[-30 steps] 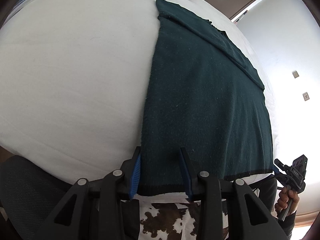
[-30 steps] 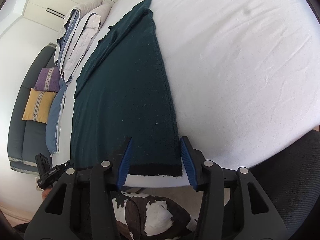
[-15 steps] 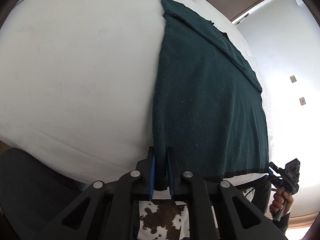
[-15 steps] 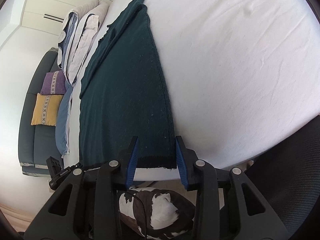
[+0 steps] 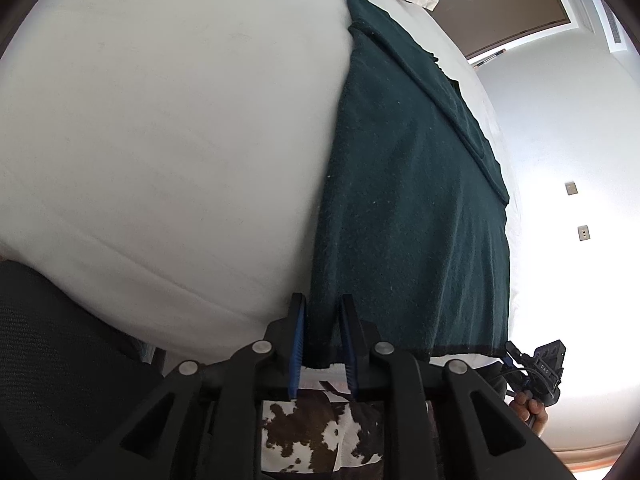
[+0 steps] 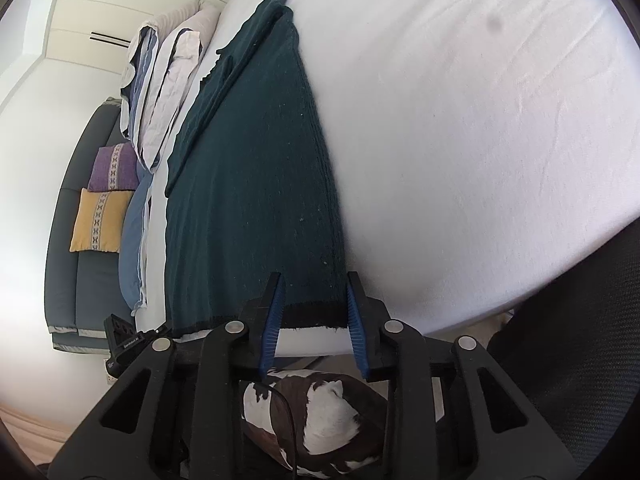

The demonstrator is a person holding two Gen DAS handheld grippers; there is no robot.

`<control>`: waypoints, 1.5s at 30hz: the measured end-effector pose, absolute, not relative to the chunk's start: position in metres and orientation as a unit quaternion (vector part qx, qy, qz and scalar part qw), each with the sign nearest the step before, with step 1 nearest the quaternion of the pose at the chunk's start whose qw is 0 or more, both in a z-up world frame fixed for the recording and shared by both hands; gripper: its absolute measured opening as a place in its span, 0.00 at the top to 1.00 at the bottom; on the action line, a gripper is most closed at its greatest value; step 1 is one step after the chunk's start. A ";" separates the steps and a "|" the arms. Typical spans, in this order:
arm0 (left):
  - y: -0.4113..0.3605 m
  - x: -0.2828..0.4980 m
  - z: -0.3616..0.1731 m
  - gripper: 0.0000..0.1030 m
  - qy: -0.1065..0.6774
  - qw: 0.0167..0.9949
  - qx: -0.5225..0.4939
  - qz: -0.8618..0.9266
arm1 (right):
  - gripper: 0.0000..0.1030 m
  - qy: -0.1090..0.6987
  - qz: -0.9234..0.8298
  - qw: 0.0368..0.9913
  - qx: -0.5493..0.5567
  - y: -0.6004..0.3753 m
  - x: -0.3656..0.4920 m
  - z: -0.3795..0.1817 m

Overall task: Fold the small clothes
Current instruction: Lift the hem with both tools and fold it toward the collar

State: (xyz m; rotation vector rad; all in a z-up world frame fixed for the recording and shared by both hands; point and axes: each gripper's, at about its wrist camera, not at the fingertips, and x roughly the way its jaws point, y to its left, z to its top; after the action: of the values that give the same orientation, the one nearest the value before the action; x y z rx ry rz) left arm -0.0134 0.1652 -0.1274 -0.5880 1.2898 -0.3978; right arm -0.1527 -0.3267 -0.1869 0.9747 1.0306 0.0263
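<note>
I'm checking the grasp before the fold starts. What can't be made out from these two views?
- Left wrist view: whether the left gripper, jaws opening, grips the dark green garment; its hem corner hides contact.
- Right wrist view: right gripper closing; pads not yet touching.
- Garment's type: far end foreshortened.

garment (image 5: 408, 200): dark green knit | flat on white bed | sleeves seemingly folded inward

Left gripper (image 5: 323, 312) angled downward, jaws opening, cloth corner between pads. Right gripper (image 6: 314, 294) angled downward, jaws closing, straddling cloth hem.
</note>
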 end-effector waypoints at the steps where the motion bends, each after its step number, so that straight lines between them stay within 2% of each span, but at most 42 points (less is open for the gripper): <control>1: 0.165 -0.014 -0.127 0.81 0.588 0.742 -0.265 -0.181 | 0.81 0.475 0.010 0.759 0.445 -0.326 -0.152 -0.187; 3: 0.161 -0.015 -0.125 0.86 0.586 0.749 -0.252 -0.177 | 0.93 0.478 0.006 0.762 0.437 -0.326 -0.153 -0.189; 4: 0.158 -0.017 -0.122 0.93 0.584 0.757 -0.238 -0.173 | 0.93 0.480 0.003 0.764 0.431 -0.325 -0.153 -0.189; 6: 0.154 -0.019 -0.118 0.93 0.577 0.766 -0.223 -0.173 | 0.94 0.476 -0.001 0.768 0.429 -0.325 -0.155 -0.187; 13: 0.158 -0.025 -0.105 0.94 0.558 0.777 -0.231 -0.179 | 0.95 0.442 0.000 0.787 0.429 -0.330 -0.159 -0.166; 22: 0.176 -0.030 -0.082 0.94 0.506 0.764 -0.334 -0.221 | 0.95 0.410 0.027 0.803 0.431 -0.325 -0.158 -0.132; 30: 0.181 -0.022 -0.057 0.94 0.469 0.758 -0.378 -0.249 | 0.95 0.377 0.054 0.812 0.443 -0.330 -0.152 -0.100; 45: 0.187 0.052 -0.017 0.94 0.406 0.749 -0.451 -0.268 | 0.95 0.308 0.064 0.833 0.455 -0.371 -0.079 -0.026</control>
State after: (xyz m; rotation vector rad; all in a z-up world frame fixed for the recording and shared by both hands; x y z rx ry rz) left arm 0.0517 0.1874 -0.0172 -0.9854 0.8875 -0.5858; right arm -0.0790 -0.3706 -0.0256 0.9645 0.6524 0.1364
